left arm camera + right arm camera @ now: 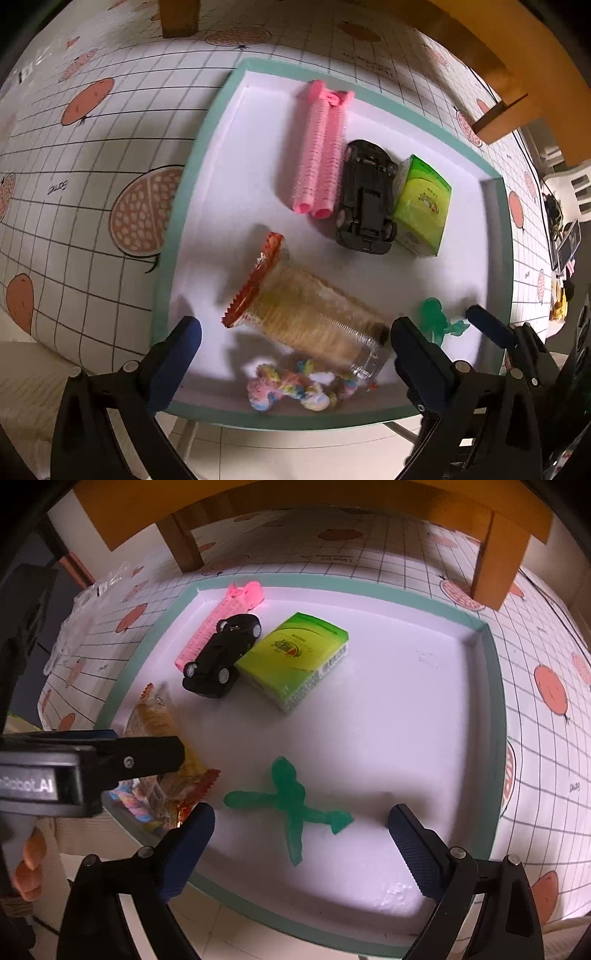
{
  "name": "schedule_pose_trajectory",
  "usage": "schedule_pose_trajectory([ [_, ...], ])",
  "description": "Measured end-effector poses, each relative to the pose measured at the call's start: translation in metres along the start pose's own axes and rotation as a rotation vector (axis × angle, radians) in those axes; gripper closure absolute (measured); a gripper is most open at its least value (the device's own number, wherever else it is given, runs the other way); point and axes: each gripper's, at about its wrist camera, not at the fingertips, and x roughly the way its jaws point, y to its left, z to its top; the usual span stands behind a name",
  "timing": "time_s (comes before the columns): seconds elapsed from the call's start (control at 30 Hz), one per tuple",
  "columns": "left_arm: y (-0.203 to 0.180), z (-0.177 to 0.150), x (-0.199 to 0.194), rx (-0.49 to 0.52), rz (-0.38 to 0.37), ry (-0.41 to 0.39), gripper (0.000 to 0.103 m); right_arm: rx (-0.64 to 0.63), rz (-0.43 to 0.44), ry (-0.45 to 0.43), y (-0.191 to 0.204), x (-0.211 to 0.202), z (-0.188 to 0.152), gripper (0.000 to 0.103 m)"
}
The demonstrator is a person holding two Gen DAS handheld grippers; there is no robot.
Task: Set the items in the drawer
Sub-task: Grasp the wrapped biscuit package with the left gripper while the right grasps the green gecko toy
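both grippers (295, 332) (301, 834) agape, unloaded, over teal drawer (495, 686); green toy (291, 805) deposited; next: fetch remaining item.

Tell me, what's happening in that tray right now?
Both tools open, left tool, right tool. Cracker pack between left's fingers, green toy under right. Nothing blocking.

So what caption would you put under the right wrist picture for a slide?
Open right gripper hovering over a green toy figure in the white tray, beside a toy car and green box.
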Motion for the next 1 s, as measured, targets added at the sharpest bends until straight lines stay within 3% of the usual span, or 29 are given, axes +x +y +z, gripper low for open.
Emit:
schedule_pose_trajectory([
  [0.2, -0.028, 0.007, 0.007, 0.07, -0.011, -0.026, 0.001, 0.003, -0.033, -0.01, -0.002, 0.0, -0.001, 0.012],
  [0.43, -0.051, 0.017, 0.022, 0.124, 0.088, -0.04, 0.001, 0.058, -0.036, -0.004, -0.011, -0.002, 0.0, 0.012],
  [0.6, -0.058, 0.017, 0.023, 0.199, 0.155, -0.045, 0.017, 0.069, -0.017, 0.0, -0.013, -0.004, -0.002, 0.012],
  [0.8, -0.043, 0.01, 0.012, 0.208, 0.131, -0.04, 0.029, 0.079, -0.002, 0.002, -0.017, -0.003, 0.001, 0.013],
  [1.0, -0.029, 0.003, 0.005, 0.18, 0.104, -0.058, 0.03, 0.044, -0.019, -0.01, -0.008, -0.002, 0.001, 0.014],
])
